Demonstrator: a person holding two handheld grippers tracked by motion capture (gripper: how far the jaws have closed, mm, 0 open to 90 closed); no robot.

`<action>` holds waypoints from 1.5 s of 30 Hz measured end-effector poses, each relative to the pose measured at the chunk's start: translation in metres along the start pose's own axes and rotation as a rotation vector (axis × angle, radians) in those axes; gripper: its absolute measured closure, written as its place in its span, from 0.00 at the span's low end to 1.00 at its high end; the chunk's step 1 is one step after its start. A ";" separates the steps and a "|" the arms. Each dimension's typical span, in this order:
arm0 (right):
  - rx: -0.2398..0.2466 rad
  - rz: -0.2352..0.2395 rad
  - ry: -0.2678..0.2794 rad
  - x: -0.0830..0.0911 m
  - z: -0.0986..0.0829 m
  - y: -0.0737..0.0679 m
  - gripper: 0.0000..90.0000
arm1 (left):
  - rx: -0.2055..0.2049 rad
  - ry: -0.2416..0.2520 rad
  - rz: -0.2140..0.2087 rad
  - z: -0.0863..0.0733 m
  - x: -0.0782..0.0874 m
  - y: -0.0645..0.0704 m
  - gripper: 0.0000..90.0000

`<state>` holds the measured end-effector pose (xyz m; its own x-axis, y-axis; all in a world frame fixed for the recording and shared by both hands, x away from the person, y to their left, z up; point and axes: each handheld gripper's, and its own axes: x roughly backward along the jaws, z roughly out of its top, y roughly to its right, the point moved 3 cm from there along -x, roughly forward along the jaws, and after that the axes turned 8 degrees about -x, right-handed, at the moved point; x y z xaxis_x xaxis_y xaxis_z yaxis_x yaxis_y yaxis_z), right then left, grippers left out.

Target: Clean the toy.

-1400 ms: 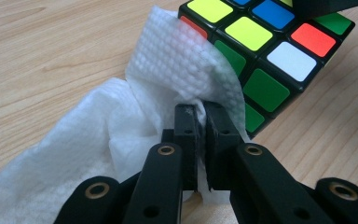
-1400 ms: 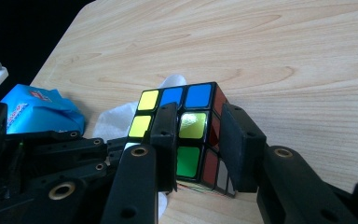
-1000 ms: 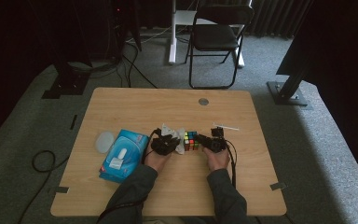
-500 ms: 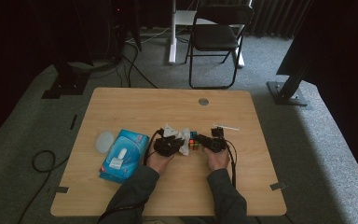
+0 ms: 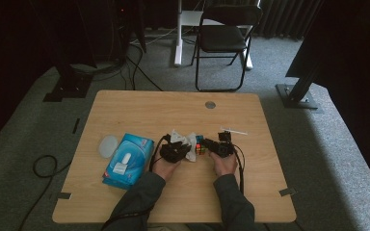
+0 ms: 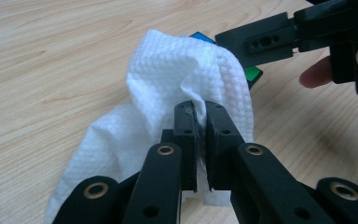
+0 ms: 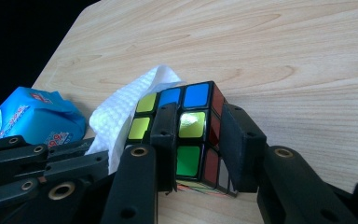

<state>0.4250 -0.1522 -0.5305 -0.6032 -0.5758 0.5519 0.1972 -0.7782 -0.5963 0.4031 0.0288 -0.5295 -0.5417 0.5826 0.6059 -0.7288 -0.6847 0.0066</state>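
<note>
1. Compared with the earlier frames of the high view, the left gripper sits a little further right, so the white wipe now lies against the cube; the right gripper is in much the same spot at centre frame.
2. The wipe is a crumpled, waffle-textured sheet; the left gripper's jaws are pressed together on a fold of it at lower centre of the left gripper view.
3. The puzzle cube has black edges and yellow, blue, green, red and white tiles; it stands on the table, pinched between the right gripper's jaws, one across its front face and one on its red side.
4. In the right gripper view the wipe touches the cube's left side.
5. Left of centre in the high view lie a blue tissue pack and a pale round lid; upper centre, a black folding chair stands on the floor beyond the table.
</note>
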 end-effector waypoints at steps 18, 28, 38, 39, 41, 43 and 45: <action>0.002 -0.012 0.004 0.000 0.000 -0.002 0.76 | 0.007 -0.096 0.022 -0.024 -0.021 0.001 0.95; 0.017 -0.044 0.062 0.011 0.007 0.002 0.74 | 0.035 -0.102 0.052 -0.032 -0.009 -0.011 0.95; 0.054 -0.114 0.062 0.014 0.011 0.009 0.73 | 0.080 -0.108 0.098 -0.039 0.001 -0.023 0.95; 0.057 -0.121 0.065 0.014 0.012 0.010 0.73 | 0.081 -0.108 0.099 -0.040 0.002 -0.023 0.95; 0.057 -0.127 0.066 0.015 0.013 0.012 0.73 | 0.082 -0.107 0.101 -0.040 0.003 -0.025 0.95; 0.058 -0.135 0.069 0.016 0.013 0.015 0.73 | 0.081 -0.106 0.102 -0.041 0.003 -0.025 0.95; 0.056 -0.141 0.069 0.018 0.013 0.017 0.73 | 0.082 -0.106 0.103 -0.041 0.003 -0.025 0.94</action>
